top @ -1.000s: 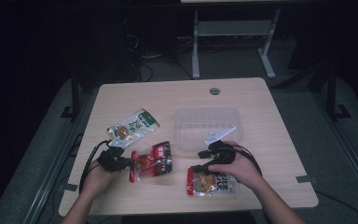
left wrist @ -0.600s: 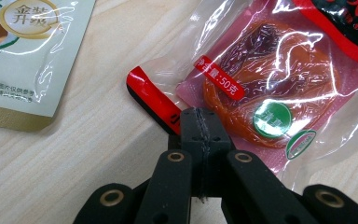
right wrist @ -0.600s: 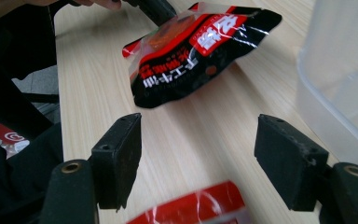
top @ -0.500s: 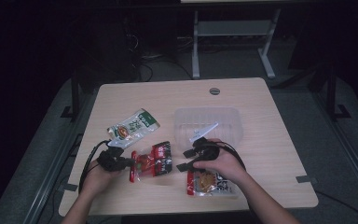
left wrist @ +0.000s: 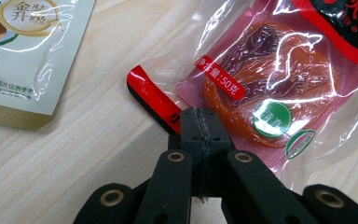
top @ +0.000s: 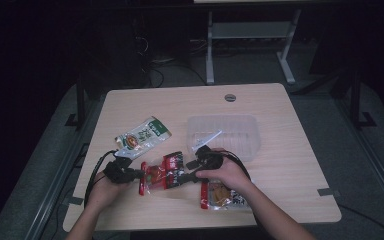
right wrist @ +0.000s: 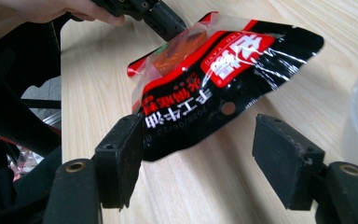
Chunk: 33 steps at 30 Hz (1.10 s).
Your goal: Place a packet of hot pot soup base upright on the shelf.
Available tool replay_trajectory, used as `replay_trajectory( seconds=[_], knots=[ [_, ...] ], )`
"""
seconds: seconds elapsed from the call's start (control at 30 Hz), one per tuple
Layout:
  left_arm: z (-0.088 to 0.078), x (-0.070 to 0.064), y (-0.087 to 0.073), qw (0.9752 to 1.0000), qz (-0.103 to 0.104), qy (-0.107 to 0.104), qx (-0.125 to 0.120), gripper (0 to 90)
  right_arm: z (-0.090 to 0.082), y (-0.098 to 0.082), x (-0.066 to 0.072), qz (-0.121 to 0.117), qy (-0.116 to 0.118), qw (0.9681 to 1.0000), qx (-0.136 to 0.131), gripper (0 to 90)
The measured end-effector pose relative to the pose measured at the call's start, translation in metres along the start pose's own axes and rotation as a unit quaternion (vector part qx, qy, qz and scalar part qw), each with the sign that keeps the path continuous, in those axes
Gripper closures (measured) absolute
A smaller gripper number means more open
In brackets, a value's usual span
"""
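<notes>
- Right gripper view, nearest first: the right gripper (right wrist: 198,158) has its jaws wide, just now closing a little, with the near edge of the red-and-black snack packet (right wrist: 214,79) between them — the pads are not yet pressing on it.
- The packet's long axis runs from the jaws toward 11 o'clock, lifted off the table (right wrist: 242,186).
- At the far end, the left gripper (right wrist: 168,23) is clamped tight on the packet's opposite edge.

In the left gripper view, the green and cream packet (left wrist: 28,51) is cut off by the top and left edges, and the red snack packet (left wrist: 270,79) by the top and right. In the high view, a hand hides part of the orange packet (top: 225,197).
</notes>
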<state>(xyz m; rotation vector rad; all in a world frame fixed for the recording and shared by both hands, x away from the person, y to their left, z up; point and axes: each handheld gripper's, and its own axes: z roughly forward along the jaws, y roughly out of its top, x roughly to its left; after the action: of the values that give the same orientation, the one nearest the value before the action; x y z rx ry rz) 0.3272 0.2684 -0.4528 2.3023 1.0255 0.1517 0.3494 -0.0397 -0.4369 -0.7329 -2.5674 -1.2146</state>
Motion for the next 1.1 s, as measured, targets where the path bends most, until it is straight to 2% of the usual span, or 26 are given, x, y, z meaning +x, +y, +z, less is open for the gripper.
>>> replay_trajectory(
  seconds=[0.3,0.4,0.57,0.77,1.1],
  knots=[
    [-0.001,0.002,-0.001,1.0,0.007,-0.001,0.006,89.7,0.009,0.006,-0.001,-0.011,-0.005,0.9999,0.0,34.4],
    [-0.001,0.003,-0.001,1.0,0.002,-0.004,0.002,89.7,0.01,0.006,-0.001,-0.003,-0.003,1.0,-0.001,34.9],
    [-0.002,0.004,-0.001,1.0,0.0,-0.008,0.003,89.7,0.006,0.003,-0.001,-0.007,-0.007,1.0,0.001,35.3],
    [-0.001,0.004,-0.002,0.9999,-0.008,-0.009,0.001,89.7,0.004,-0.002,-0.004,0.01,-0.004,0.9999,-0.001,34.9],
    [-0.001,0.005,-0.002,0.9999,-0.009,-0.011,-0.005,89.7,0.018,0.004,-0.001,0.006,0.008,0.9999,-0.002,36.4]
  ],
)
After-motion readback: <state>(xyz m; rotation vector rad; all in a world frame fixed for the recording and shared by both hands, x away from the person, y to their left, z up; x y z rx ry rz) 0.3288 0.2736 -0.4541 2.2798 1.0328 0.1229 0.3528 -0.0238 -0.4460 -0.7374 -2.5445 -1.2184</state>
